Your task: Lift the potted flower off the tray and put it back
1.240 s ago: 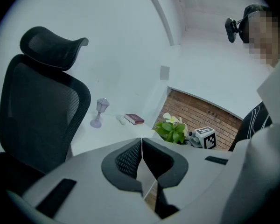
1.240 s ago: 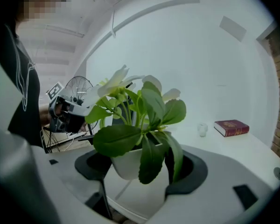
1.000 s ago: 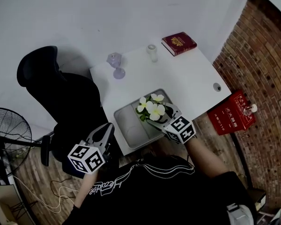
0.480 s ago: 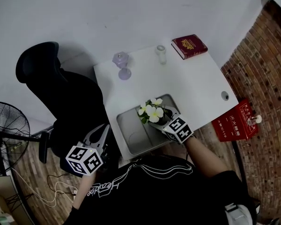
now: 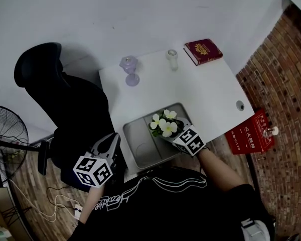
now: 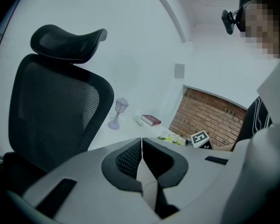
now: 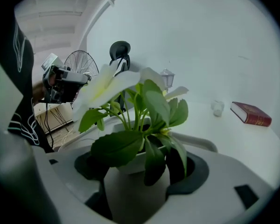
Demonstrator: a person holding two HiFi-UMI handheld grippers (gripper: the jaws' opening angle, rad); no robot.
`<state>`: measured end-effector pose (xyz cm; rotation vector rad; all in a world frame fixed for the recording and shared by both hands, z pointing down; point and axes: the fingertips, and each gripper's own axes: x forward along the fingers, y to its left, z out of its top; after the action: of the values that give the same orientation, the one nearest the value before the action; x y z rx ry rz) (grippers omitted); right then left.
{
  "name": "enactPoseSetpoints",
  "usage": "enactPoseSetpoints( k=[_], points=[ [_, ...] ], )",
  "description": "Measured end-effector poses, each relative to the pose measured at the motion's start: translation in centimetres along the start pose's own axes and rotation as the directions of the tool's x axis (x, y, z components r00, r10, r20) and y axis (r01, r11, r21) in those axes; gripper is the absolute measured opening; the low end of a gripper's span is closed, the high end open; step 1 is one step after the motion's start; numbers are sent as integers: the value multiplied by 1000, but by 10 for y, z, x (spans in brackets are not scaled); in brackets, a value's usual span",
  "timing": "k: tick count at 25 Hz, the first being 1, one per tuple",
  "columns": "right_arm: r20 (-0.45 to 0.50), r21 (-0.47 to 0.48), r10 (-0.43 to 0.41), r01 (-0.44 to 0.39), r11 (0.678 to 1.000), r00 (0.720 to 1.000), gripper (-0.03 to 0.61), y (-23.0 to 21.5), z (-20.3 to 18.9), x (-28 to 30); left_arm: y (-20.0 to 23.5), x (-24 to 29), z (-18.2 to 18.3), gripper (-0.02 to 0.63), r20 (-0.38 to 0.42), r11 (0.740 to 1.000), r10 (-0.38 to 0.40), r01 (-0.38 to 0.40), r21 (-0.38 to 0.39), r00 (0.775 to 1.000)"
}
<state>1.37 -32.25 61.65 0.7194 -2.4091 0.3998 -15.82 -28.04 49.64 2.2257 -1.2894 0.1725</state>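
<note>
Right gripper (image 5: pixel 169 133) (image 7: pixel 139 168): jaws stand wide, one pad pressed on each side of the white pot, which they hold.
Potted flower (image 5: pixel 163 125) (image 7: pixel 130 139): upright between those jaws, leaves and pale blooms rising above them. It is over the right part of the tray, but whether its base rests on the tray floor cannot be told.
Tray (image 5: pixel 138 140) (image 7: pixel 198 142): grey, at the desk's (image 5: pixel 203 92) front edge, nearer its left corner.
Left gripper (image 5: pixel 111 140) (image 6: pixel 142 147): jaws together, nothing in them, off the desk's left edge beside the chair (image 5: pixel 70 109) and well apart from the flower.
Far edge of the desk: a red book (image 5: pixel 203 51) at the right corner, a small glass (image 5: pixel 172 58) just left of it, and a lilac lamp (image 5: pixel 130 70) near the left corner.
</note>
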Motion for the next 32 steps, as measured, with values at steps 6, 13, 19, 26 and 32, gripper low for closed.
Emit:
enactPoseSetpoints(
  k=[6, 13, 19, 26, 32],
  points=[
    [8, 19, 19, -19, 1000, 1000, 405, 0, 4, -3, 1, -3, 2, 34, 21, 1000, -1, 1, 0, 1000],
    [20, 36, -13, 12, 999, 1000, 453, 0, 4, -21, 0, -17, -1, 34, 45, 1000, -16, 16, -6, 999],
    [64, 129, -153, 143, 981, 986, 459, -9, 10, -63, -9, -49, -2, 34, 55, 999, -45, 45, 0, 997],
    [227, 163, -181, 146, 976, 957, 382, 47, 54, -122, -31, -99, -7, 34, 36, 996, -83, 82, 24, 996],
    [352, 46, -138, 131, 990, 926, 186, 142, 80, -155, -56, -142, -21, 34, 24, 989, -142, 140, 49, 990]
  ],
)
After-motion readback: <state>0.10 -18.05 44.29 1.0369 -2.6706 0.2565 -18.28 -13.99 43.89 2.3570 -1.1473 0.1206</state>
